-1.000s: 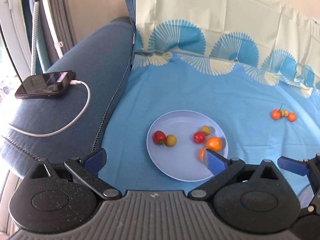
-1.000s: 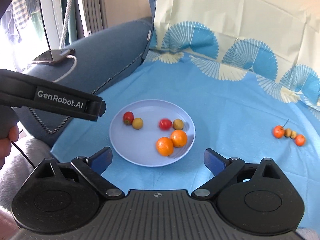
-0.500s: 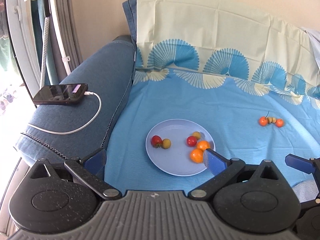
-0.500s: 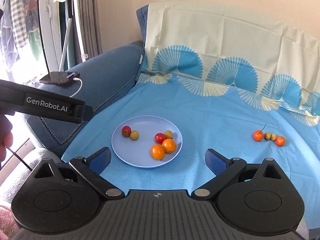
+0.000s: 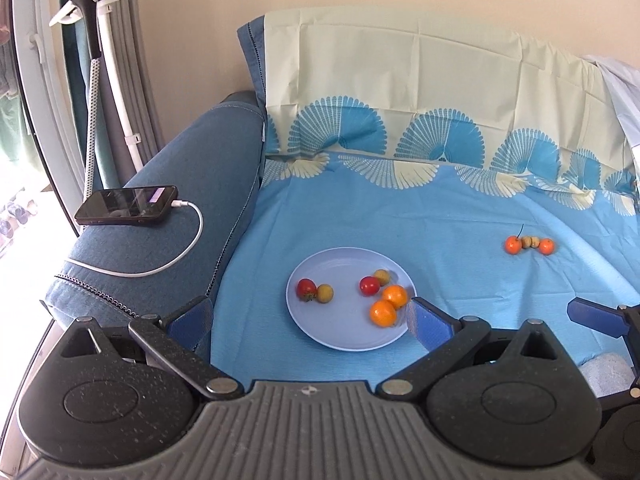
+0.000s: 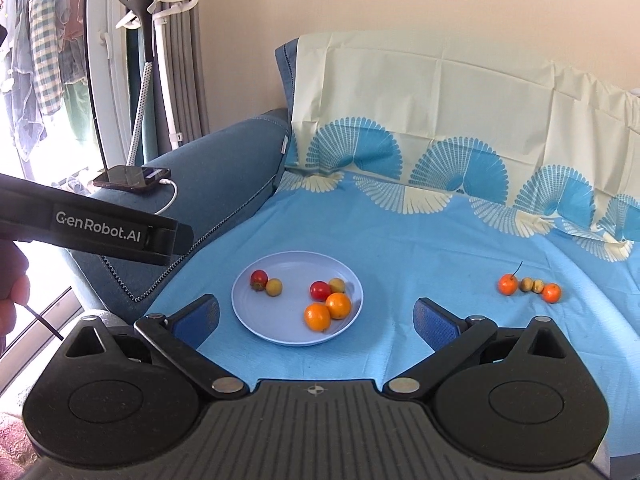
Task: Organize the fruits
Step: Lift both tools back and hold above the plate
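A pale blue plate (image 5: pixel 344 336) (image 6: pixel 256 320) lies on the blue cloth. It holds two oranges (image 5: pixel 386 306) (image 6: pixel 328 312), two red tomatoes (image 5: pixel 306 288) (image 6: pixel 320 290) and two small yellow fruits (image 5: pixel 325 293) (image 6: pixel 274 287). A short row of small fruits (image 5: pixel 530 243) (image 6: pixel 530 286) lies apart on the cloth to the right. My left gripper (image 5: pixel 310 320) is open and empty, held back from the plate. My right gripper (image 6: pixel 316 318) is open and empty, also back from the plate. Its blue fingertip (image 5: pixel 592 316) shows in the left wrist view.
A phone (image 5: pixel 126 206) (image 6: pixel 132 178) on a white charging cable (image 5: pixel 176 256) lies on the blue sofa arm (image 5: pixel 180 184) at the left. A garment steamer stand (image 5: pixel 104 60) (image 6: pixel 152 60) is by the window. The cloth-covered backrest (image 5: pixel 400 80) rises behind.
Both grippers have pulled back and up from the plate, so the plate and fruits look smaller and farther. The fruits have not moved. Both jaws stay open.
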Demonstrator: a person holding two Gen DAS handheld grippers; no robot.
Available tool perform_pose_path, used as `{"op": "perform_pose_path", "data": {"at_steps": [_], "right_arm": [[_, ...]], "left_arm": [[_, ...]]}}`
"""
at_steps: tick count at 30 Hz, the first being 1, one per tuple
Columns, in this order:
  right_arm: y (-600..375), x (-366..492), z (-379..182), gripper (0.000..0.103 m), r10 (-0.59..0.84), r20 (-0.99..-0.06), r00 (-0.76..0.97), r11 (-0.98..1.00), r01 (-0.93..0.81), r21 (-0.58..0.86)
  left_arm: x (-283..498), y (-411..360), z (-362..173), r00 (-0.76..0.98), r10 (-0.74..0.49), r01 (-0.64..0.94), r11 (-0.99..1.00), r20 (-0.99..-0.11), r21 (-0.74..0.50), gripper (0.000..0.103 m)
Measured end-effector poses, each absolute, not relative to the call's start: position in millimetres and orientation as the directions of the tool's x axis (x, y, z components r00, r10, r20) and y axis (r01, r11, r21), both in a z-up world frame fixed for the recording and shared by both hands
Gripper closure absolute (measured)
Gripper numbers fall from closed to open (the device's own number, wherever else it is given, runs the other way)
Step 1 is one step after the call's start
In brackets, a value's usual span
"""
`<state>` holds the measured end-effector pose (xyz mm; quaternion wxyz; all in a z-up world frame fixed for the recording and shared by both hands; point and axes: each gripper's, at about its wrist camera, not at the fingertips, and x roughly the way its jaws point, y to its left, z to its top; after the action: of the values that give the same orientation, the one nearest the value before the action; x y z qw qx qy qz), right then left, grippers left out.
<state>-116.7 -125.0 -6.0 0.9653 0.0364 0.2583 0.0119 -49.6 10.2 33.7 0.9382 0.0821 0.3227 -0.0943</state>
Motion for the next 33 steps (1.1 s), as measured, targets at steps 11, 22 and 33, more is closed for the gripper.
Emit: {"op": "perform_pose_path", "data": {"at_steps": [11,22,33], "right_arm": [[-124.9,-121.5,-5.0,0.001,0.039,-0.492,0.87,0.997,-0.001,0.076],[-125.1,-120.4,-6.2,0.001,0.04,-0.505,0.862,0.997,0.0,0.079],[-127.3,-113.3,-10.9,0.001,0.039,-0.523,0.851,0.996,0.007,0.085]], "left_arm": [[-51.1,11.3,34.8,0.777,-0.132,0.243,0.965,-0.615,0.099,0.0],[-48.0,13.2,31.5,0.772,-0.132,0.245,0.965,-0.622,0.098,0.0],[-40.2,12.0,28.8,0.76,-0.141,0.255,0.963,-0.634,0.092,0.0]]}}
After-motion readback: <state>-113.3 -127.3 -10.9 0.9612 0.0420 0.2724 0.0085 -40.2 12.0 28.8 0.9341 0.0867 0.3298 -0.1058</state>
